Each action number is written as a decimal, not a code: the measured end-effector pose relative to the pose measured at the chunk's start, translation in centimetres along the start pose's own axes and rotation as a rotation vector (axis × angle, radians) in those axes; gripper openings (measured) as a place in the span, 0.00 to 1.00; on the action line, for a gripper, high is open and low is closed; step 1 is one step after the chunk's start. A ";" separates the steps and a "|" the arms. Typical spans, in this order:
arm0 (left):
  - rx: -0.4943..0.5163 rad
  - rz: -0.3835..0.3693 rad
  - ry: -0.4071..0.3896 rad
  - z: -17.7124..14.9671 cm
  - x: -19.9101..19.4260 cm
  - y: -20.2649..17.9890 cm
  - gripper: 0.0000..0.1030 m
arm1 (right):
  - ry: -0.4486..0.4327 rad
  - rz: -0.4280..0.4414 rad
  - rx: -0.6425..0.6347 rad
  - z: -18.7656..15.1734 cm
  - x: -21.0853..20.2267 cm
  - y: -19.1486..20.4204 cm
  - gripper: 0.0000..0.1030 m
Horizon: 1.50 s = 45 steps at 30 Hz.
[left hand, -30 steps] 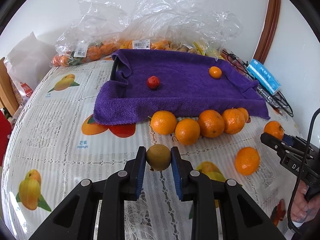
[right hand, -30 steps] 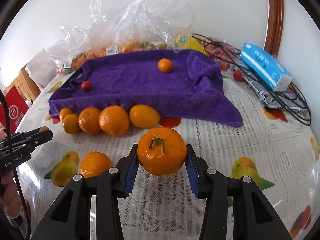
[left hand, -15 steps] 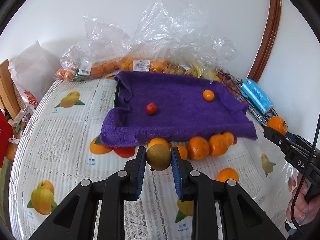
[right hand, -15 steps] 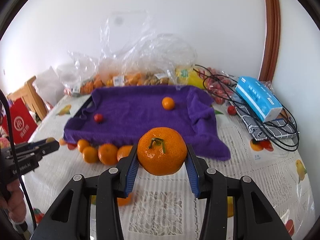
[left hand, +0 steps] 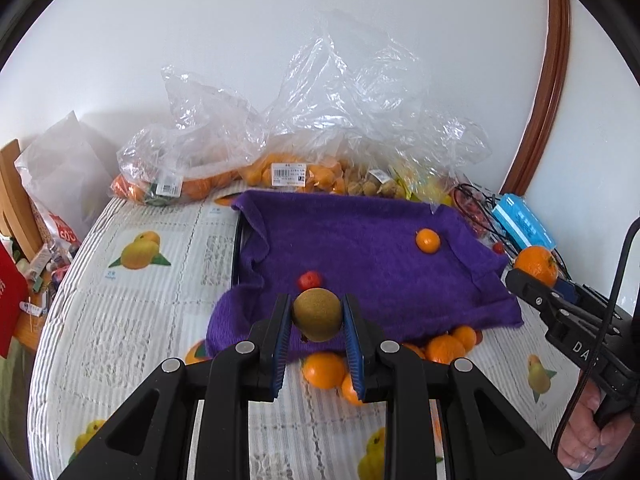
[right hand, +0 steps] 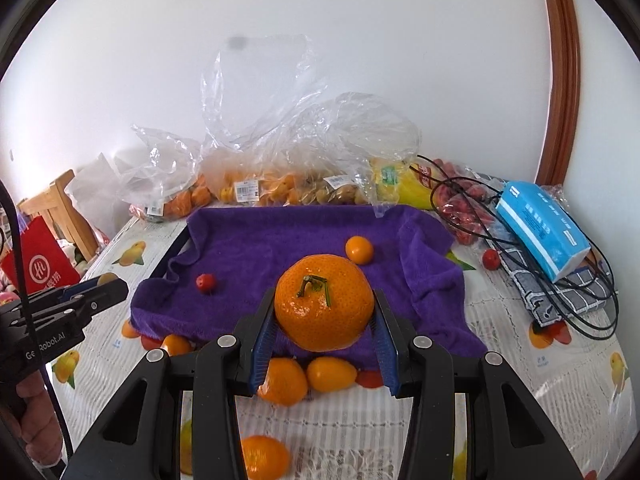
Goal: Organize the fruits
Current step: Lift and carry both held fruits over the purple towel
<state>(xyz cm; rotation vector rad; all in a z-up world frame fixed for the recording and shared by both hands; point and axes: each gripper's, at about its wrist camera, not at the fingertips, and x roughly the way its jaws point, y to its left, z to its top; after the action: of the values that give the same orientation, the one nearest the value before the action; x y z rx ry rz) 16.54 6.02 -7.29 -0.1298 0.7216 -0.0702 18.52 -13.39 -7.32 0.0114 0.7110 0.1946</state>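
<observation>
My left gripper (left hand: 317,322) is shut on a brown-green kiwi (left hand: 317,320) and holds it above the front edge of the purple towel-lined tray (left hand: 360,240). My right gripper (right hand: 324,308) is shut on a large orange with a green stem (right hand: 324,302), also raised over the tray's front (right hand: 280,240). On the towel lie a small orange (left hand: 427,241), also in the right wrist view (right hand: 359,250), and a small red fruit (left hand: 309,280) (right hand: 205,282). Several oranges (left hand: 324,370) (right hand: 282,382) lie on the table before the tray.
Clear plastic bags of fruit (left hand: 288,172) line the wall behind the tray. A blue tissue pack (right hand: 540,228), black cables (right hand: 560,300) and a checked cloth lie at the right. A red bag (right hand: 40,268) and a wooden chair stand left of the table.
Both grippers have risen and moved toward the tray with their fruit; the tray and loose oranges now look lower and smaller in both views.
</observation>
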 end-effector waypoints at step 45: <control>-0.090 0.033 0.071 2.1 9.6 2.6 0.23 | 0.091 0.001 0.011 1.8 10.5 -1.7 0.43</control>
<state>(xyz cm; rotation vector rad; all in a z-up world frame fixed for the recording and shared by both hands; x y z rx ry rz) 25.21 7.78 -12.37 -0.2019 0.7977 -0.0107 27.77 -13.09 -12.84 0.0135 0.8031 0.1928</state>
